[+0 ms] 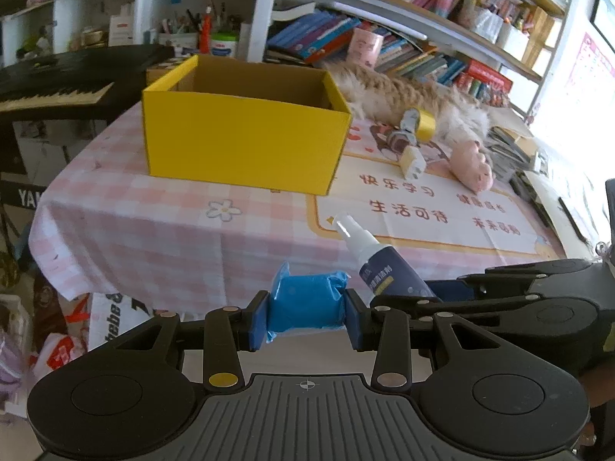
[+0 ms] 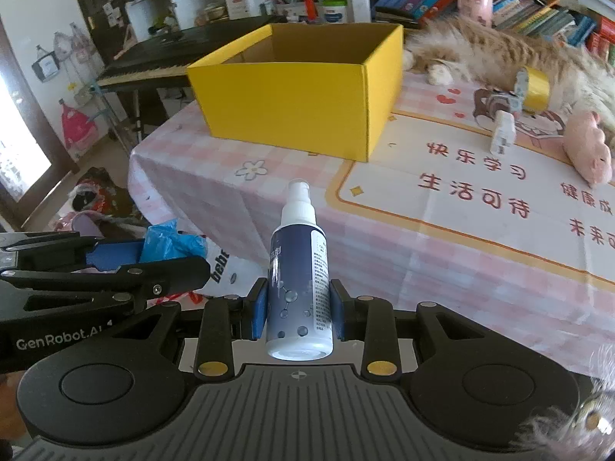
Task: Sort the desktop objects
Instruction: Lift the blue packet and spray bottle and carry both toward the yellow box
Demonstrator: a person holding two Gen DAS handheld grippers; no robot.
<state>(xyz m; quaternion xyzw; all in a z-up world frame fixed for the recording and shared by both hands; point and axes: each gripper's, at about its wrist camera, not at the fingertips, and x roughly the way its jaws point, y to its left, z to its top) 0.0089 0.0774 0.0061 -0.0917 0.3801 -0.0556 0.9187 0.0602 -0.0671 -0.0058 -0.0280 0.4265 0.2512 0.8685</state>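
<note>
Left gripper [image 1: 306, 317] clamps a soft blue packet [image 1: 305, 301], right gripper [image 2: 296, 309] a spray bottle [image 2: 298, 276]; either might slip before reaching the yellow box [image 2: 300, 111] at upper centre.

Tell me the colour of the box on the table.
Yellow outside, brown cardboard inside; the box shows best in the right wrist view.
</note>
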